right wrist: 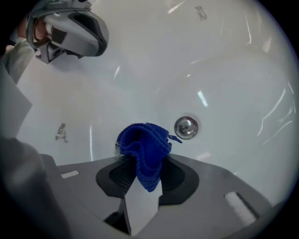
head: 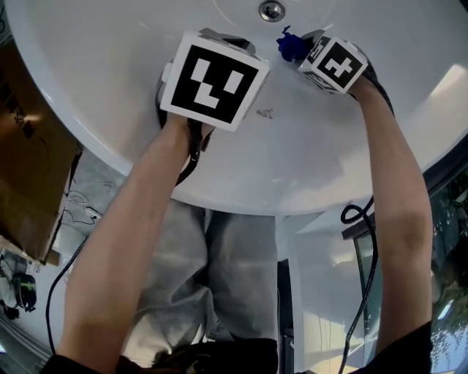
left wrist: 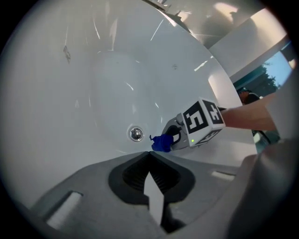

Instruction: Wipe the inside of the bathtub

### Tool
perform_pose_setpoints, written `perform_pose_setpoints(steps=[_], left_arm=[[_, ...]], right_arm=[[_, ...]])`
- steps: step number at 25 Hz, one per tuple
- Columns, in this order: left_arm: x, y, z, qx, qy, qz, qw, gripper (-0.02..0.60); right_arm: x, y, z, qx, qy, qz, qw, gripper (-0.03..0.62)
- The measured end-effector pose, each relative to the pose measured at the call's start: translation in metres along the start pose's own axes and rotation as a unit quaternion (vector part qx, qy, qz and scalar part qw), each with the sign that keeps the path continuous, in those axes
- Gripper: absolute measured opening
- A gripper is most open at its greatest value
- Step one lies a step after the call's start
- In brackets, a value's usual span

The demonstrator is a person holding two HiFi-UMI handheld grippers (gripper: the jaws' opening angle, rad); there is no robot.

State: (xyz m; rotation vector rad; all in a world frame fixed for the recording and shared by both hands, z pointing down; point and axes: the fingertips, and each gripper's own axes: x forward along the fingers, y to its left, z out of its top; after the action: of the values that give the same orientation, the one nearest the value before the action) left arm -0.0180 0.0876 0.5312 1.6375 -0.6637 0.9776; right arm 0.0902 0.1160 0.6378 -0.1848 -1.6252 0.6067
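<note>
A white bathtub (head: 102, 80) fills the upper part of the head view, its round metal drain (head: 271, 10) at the top. My right gripper (head: 301, 50) is shut on a bunched blue cloth (head: 290, 46) held low inside the tub just beside the drain (right wrist: 186, 127). The cloth (right wrist: 144, 148) bulges out between the right jaws. My left gripper (head: 208, 33) hovers over the tub to the left, jaws shut with nothing between them (left wrist: 149, 153). A small grey smudge (head: 265, 113) marks the tub wall between the two arms.
A brown cardboard box (head: 29, 146) stands at the left beside the tub. The tub's rounded rim (head: 241, 201) is close to the person's grey trousers (head: 212, 277). Black cables (head: 365, 270) hang from the grippers. A window (left wrist: 261, 74) is at the right.
</note>
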Motion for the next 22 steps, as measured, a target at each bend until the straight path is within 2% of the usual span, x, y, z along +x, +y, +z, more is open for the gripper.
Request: perform_pose_setpoints(steps=[4,12,16,22], left_arm=[[0.007,-0.002,0.009,0.004,-0.009,-0.012,0.9999,0.005],[0.016,-0.003,0.008,0.003,-0.002,-0.014,0.9999,0.005],[0.017,-0.006,0.006,0.008,0.006,-0.011,0.9999,0.005],[0.01,-0.001,0.013,0.005,-0.01,0.004,0.9999,0.005]], right_arm=[[0.024,-0.013,-0.004,0.01,0.017,-0.013,1.0,0.13],[0.049,-0.004,-0.01,0.028,0.05,0.01,0.998,0.13],[0.053,0.007,0.002,0.027,0.025,0.029,0.999,0.13],[0.047,0.01,0.006,0.035,0.036,0.047,0.998,0.129]])
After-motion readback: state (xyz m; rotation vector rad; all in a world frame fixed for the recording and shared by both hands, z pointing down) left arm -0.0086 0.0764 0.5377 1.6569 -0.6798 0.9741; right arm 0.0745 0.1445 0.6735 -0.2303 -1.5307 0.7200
